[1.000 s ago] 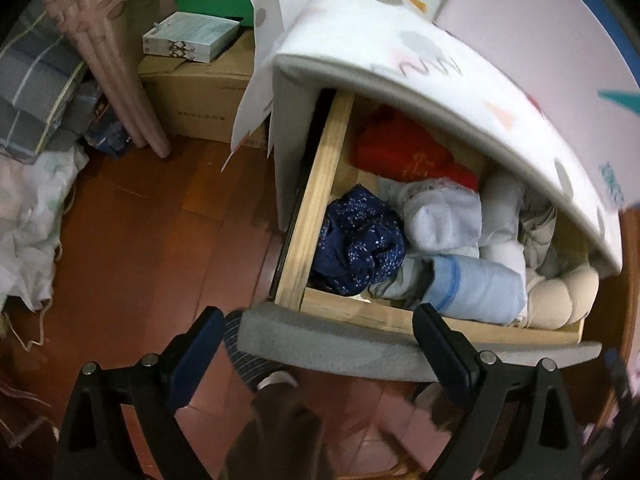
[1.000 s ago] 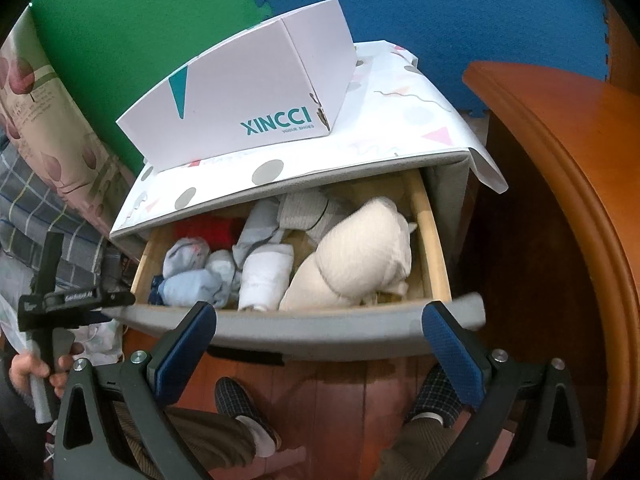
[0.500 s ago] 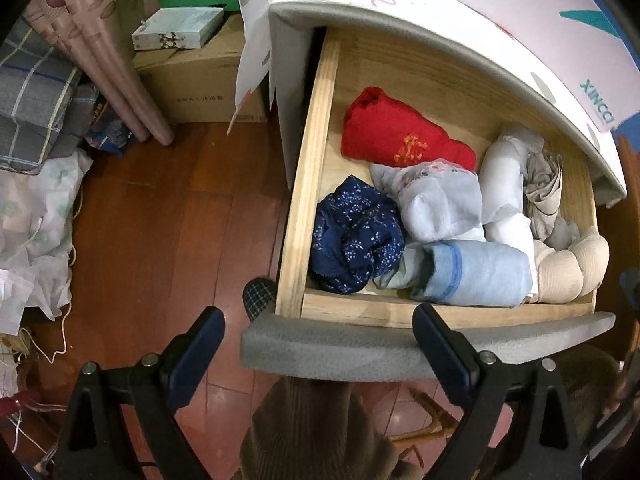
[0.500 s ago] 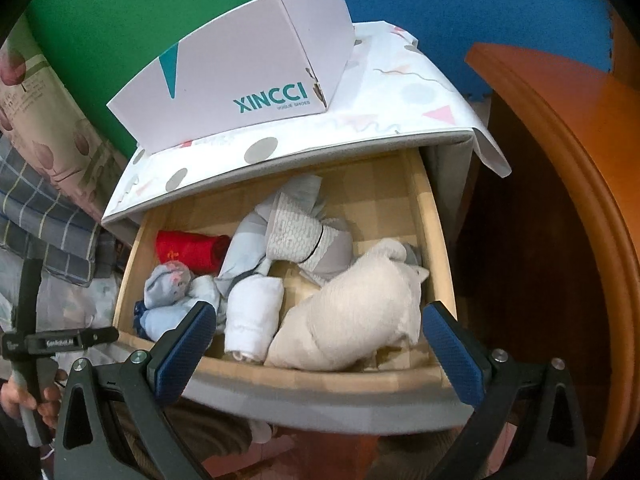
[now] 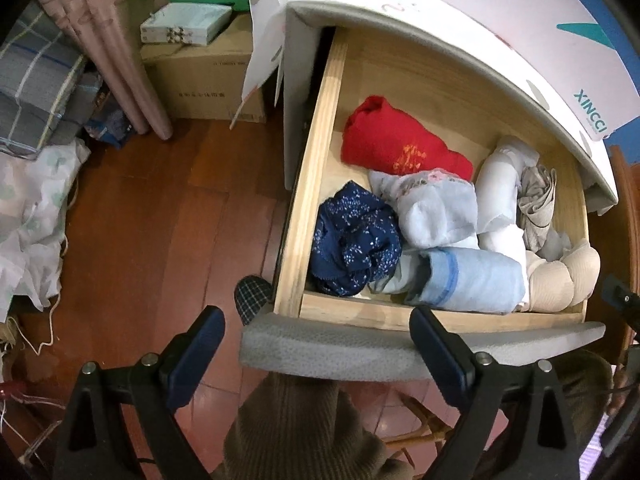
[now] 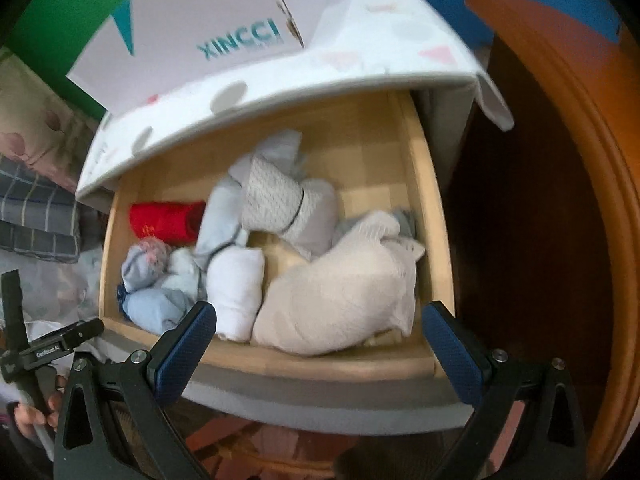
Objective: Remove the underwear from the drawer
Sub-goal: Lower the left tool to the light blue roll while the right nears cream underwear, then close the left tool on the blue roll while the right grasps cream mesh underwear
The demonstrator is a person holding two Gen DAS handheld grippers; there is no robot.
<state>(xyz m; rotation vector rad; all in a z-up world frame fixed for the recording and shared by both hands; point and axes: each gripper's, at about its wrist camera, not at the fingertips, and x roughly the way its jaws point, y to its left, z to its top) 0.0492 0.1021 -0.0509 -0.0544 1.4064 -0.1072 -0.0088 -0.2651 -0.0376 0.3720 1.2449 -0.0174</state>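
The wooden drawer (image 5: 320, 168) (image 6: 432, 216) stands pulled out, with a grey front panel (image 5: 360, 348). It holds rolled underwear: a red roll (image 5: 396, 144) (image 6: 164, 220), a navy dotted piece (image 5: 352, 240), a pale blue roll (image 5: 472, 276), a white roll (image 6: 236, 284), a grey patterned roll (image 6: 280, 204) and a big beige bundle (image 6: 340, 292). My left gripper (image 5: 316, 344) hangs open above the drawer's front left corner, holding nothing. My right gripper (image 6: 316, 340) is open over the front edge, close to the beige bundle, not touching it.
A white XINCCI box (image 6: 192, 32) lies on the cabinet top (image 6: 360, 48). A wooden furniture edge (image 6: 580, 160) rises on the right. A cardboard box (image 5: 204, 76), folded fabrics (image 5: 36, 92) and a slippered foot (image 5: 252, 294) sit on the floor at left.
The drawer has slid further out, showing more of its contents. The right gripper has moved in closer above the drawer; its view is blurred with motion. Both grippers stayed open.
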